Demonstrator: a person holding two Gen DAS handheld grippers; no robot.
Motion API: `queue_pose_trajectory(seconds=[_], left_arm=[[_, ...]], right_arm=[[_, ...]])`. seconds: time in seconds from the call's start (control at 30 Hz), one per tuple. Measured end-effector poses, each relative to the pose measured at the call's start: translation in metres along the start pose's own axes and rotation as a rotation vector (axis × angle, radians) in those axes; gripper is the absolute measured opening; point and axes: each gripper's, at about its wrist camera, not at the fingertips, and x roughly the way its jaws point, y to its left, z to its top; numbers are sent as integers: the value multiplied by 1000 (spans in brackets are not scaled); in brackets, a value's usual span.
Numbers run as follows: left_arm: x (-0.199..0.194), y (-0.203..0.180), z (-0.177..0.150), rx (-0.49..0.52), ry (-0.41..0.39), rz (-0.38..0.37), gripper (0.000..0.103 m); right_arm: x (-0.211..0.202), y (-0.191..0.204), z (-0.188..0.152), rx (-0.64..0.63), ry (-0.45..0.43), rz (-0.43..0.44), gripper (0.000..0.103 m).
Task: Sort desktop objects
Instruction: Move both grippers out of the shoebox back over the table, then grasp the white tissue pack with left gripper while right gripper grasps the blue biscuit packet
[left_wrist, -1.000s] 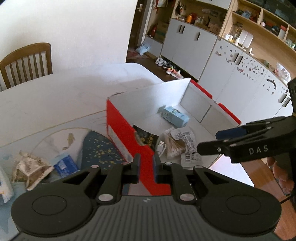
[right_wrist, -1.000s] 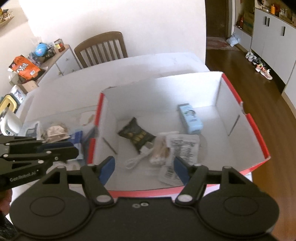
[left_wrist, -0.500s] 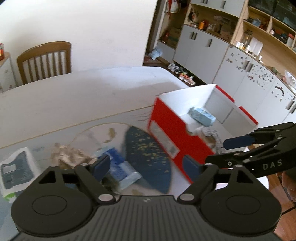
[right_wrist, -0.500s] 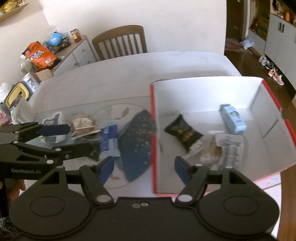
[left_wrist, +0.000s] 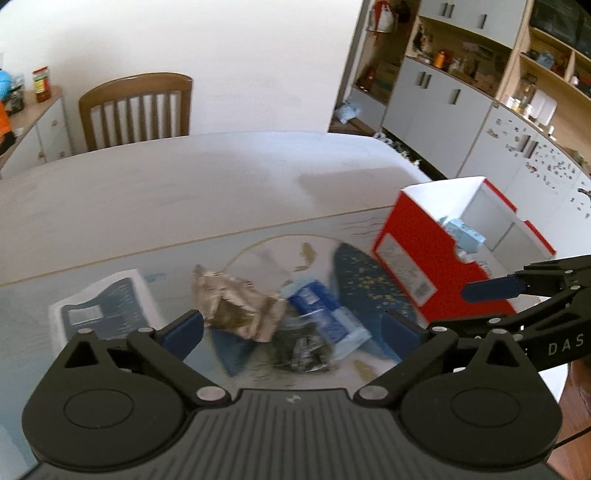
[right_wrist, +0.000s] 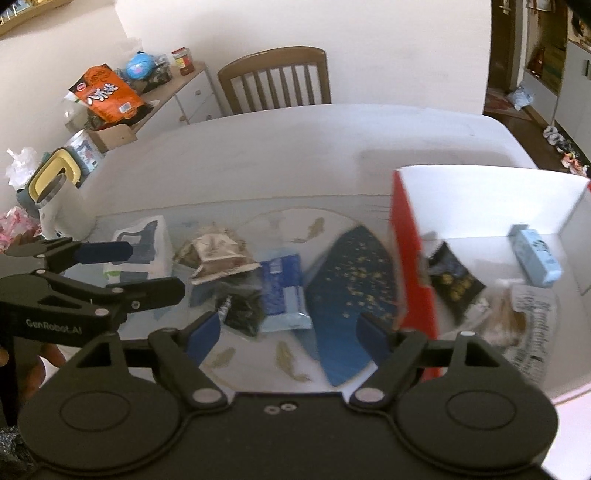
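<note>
Both grippers hang over the loose pile on the desk (left_wrist: 184, 192), and neither holds anything. The left gripper (left_wrist: 291, 328) has just been opening its jaws and they stand wide, with nothing gripped between them; the right gripper (right_wrist: 288, 332) has also just been opening its jaws, which are fairly wide and empty. The step in hand looks like picking the next piece for the red box (left_wrist: 424, 266), which sits at the right end of the desk and already holds a pale blue carton (right_wrist: 535, 254), a dark packet (right_wrist: 456, 280) and a paper slip (right_wrist: 532, 314). Left to sort are a crumpled tan wrapper (left_wrist: 236, 306), a blue pouch (left_wrist: 325, 317), a small dark packet (left_wrist: 299, 350) partly under those two, and a white tissue pack (left_wrist: 107, 306) further left. The pile overlaps, so the best choice is probably a piece that lies on top, such as the tan wrapper or the blue pouch, taken by a raised fold rather than flat on. The left gripper should come down with its jaws on either side of one piece only and close gently, since thin foil can slip or drag its neighbour along. The dark fan-shaped print (right_wrist: 347, 291) seems to be part of the desk mat, so it should be left alone. The right gripper should keep clear of the left one's path to the box.
</note>
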Motion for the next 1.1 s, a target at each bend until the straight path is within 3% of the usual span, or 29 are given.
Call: queue_pose_trajectory(seconds=[0.33, 0.87, 1.1], left_arm=[[0, 45, -15, -75, 17, 61, 103], [11, 98, -17, -153, 43, 182, 103], [22, 122, -9, -168, 49, 238, 103]], right_arm=[[34, 23, 4, -35, 32, -19, 81], [88, 7, 2, -76, 134, -115, 79], [101, -2, 4, -86, 166, -121, 70]])
